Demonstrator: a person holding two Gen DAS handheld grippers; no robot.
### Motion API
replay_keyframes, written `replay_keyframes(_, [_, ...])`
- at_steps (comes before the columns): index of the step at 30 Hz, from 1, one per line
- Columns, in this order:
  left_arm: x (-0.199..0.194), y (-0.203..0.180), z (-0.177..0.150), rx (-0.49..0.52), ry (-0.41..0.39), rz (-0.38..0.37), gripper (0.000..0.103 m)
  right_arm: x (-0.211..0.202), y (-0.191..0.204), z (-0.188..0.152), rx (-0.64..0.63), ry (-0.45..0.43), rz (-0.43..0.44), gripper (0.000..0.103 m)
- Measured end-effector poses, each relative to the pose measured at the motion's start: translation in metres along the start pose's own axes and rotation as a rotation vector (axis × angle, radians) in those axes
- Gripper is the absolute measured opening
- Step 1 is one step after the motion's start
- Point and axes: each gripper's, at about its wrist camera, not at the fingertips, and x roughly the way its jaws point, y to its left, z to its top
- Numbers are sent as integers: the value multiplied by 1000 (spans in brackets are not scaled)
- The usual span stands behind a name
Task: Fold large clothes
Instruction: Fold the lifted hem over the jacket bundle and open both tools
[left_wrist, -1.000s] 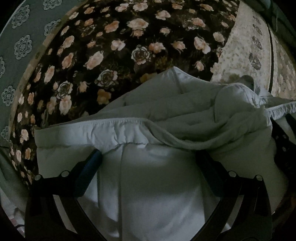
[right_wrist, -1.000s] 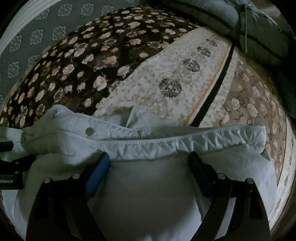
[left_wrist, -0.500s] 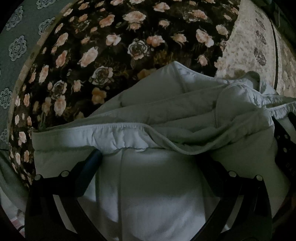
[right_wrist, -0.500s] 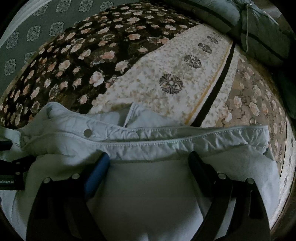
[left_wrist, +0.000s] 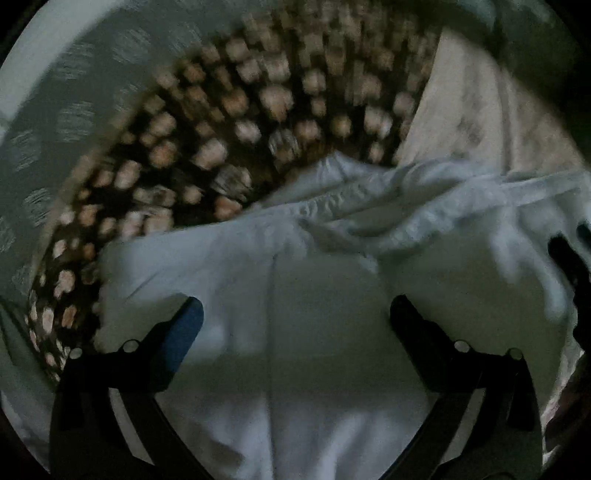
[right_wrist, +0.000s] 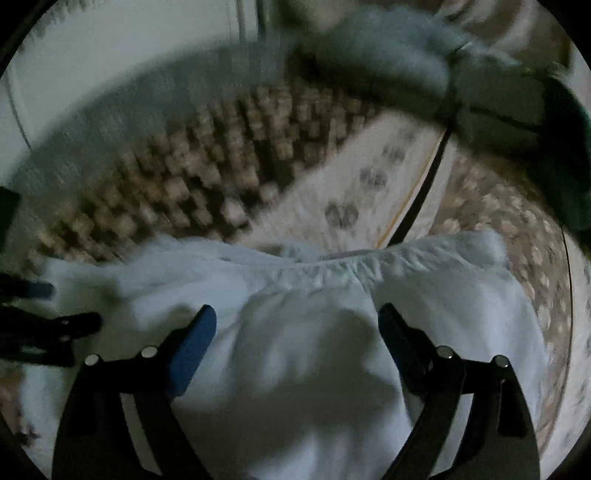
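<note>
Meanwhile right gripper (right_wrist: 297, 321) jaws are opening wide over the pale garment (right_wrist: 295, 369).

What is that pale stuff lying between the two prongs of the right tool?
A white padded garment fills the gap between the right tool's prongs, which are opening and not pressing on it. The right wrist view shows this.

Motion blur smears the floral bedspread (left_wrist: 229, 155) and far pillows (right_wrist: 388, 62)
</note>
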Motion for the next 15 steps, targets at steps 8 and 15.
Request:
replay_keyframes(8, [-89, 54, -113, -192, -246, -17, 100, -117, 5, -71, -71, -170, -21, 101])
replay_keyframes(15, [-78, 21, -101, -162, -286, -95, 100, -111, 21, -79, -156, -206, 5, 101])
